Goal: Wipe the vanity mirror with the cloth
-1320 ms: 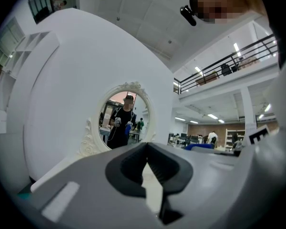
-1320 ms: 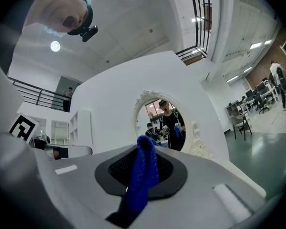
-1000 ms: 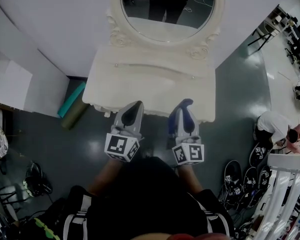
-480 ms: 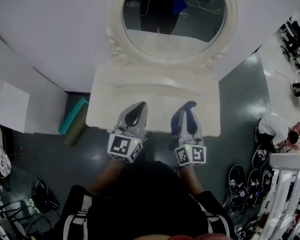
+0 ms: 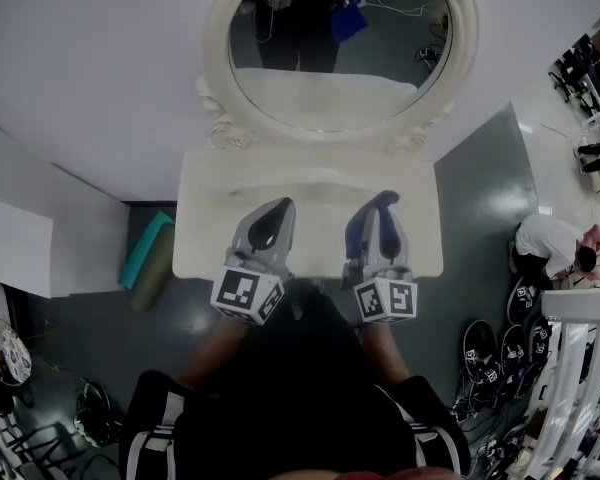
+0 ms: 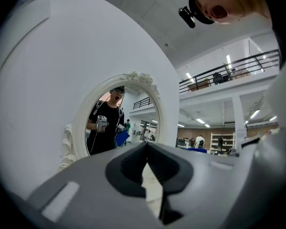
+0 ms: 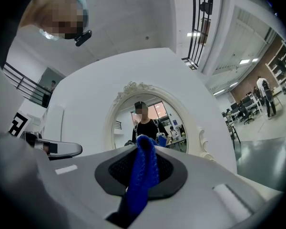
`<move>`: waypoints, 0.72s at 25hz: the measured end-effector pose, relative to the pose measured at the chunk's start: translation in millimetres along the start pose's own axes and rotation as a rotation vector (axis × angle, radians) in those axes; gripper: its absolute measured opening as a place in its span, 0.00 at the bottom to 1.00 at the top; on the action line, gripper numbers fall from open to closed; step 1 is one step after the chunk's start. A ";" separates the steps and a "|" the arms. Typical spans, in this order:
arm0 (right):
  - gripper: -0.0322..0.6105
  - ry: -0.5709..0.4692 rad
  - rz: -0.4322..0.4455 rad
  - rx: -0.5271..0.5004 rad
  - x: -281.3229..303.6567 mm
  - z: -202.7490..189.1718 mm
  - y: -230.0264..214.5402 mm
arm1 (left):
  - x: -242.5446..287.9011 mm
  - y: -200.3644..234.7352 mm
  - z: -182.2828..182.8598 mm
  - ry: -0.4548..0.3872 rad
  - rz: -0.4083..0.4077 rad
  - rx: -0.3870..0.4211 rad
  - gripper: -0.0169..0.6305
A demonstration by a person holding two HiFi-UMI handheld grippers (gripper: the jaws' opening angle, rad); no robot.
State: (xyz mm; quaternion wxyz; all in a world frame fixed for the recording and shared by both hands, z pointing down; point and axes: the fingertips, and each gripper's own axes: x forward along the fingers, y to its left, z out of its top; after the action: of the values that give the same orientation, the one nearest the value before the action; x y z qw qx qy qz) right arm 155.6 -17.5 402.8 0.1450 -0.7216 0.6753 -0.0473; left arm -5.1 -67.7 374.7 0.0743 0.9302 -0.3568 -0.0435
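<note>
The desk and its vanity mirror now sit nearer than a second ago, placing the closed, empty left gripper and the right gripper, clamped on the blue cloth, over the desk's front edge, short of the glass, so wiping appears imminent.

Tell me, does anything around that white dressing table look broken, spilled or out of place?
Nothing stands out. The vanity mirror stands upright with its frame whole, the dressing table shows no spill, the blue cloth sits pinched in the right gripper, and the left gripper is shut on nothing.
</note>
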 end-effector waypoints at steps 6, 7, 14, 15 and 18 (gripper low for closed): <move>0.11 -0.032 -0.002 0.008 41.4 9.7 -29.9 | 35.6 7.9 5.1 -0.013 0.021 -0.007 0.04; 0.11 -0.037 -0.002 0.012 49.3 12.6 -35.6 | 42.2 7.8 8.1 -0.015 0.023 -0.010 0.04; 0.11 -0.071 -0.005 0.014 107.1 34.7 -64.5 | 82.6 16.8 20.6 -0.020 0.024 -0.005 0.04; 0.11 -0.075 -0.007 0.012 113.6 36.9 -67.4 | 86.9 19.3 21.7 -0.020 0.026 -0.005 0.04; 0.11 -0.090 -0.008 0.008 132.2 42.5 -75.5 | 98.4 26.8 25.1 -0.027 0.031 -0.011 0.04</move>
State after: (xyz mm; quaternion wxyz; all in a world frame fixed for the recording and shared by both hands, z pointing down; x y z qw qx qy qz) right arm 250.4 -138.6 366.1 0.1777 -0.7252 0.6650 -0.0179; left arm 46.9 -156.0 351.8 0.0752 0.9235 -0.3718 -0.0566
